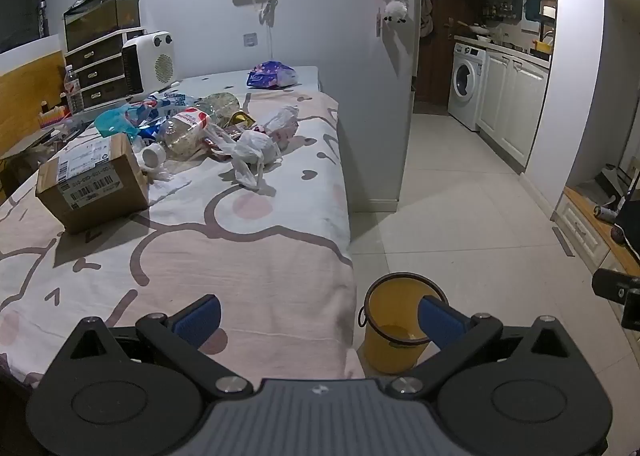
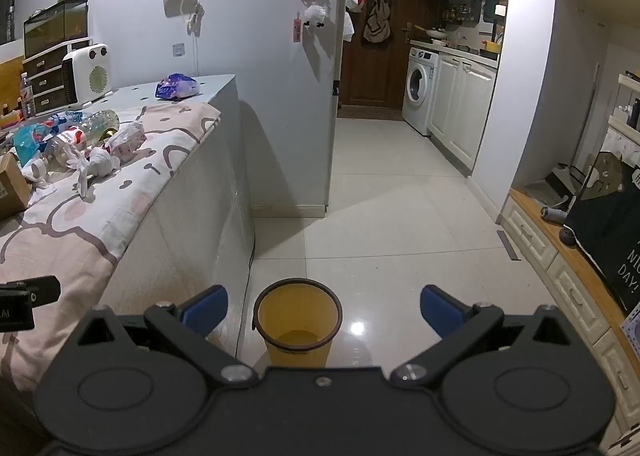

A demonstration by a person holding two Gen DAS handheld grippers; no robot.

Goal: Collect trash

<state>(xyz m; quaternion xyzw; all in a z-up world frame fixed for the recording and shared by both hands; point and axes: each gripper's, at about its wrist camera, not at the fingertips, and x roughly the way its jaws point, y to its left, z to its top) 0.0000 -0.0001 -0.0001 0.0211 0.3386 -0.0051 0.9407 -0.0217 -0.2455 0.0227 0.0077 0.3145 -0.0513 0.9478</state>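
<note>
A pile of trash lies on the pink-and-white cloth: a white plastic bag (image 1: 256, 150), clear plastic bottles (image 1: 186, 132), a blue bag (image 1: 116, 122), a white cup (image 1: 153, 156) and a cardboard box (image 1: 94, 180). The pile also shows in the right wrist view (image 2: 80, 148). A yellow bin (image 1: 394, 320) stands on the floor beside the table, and shows in the right wrist view (image 2: 298, 322) too. My left gripper (image 1: 320, 320) is open and empty above the table's near edge. My right gripper (image 2: 324, 314) is open and empty above the bin.
A purple packet (image 1: 272, 74) lies at the table's far end. A white heater (image 1: 150, 60) and a drawer unit (image 1: 98, 68) stand at the back left. A wall corner (image 1: 404, 96) is past the table. A washing machine (image 2: 420, 96) and cabinets line the tiled floor.
</note>
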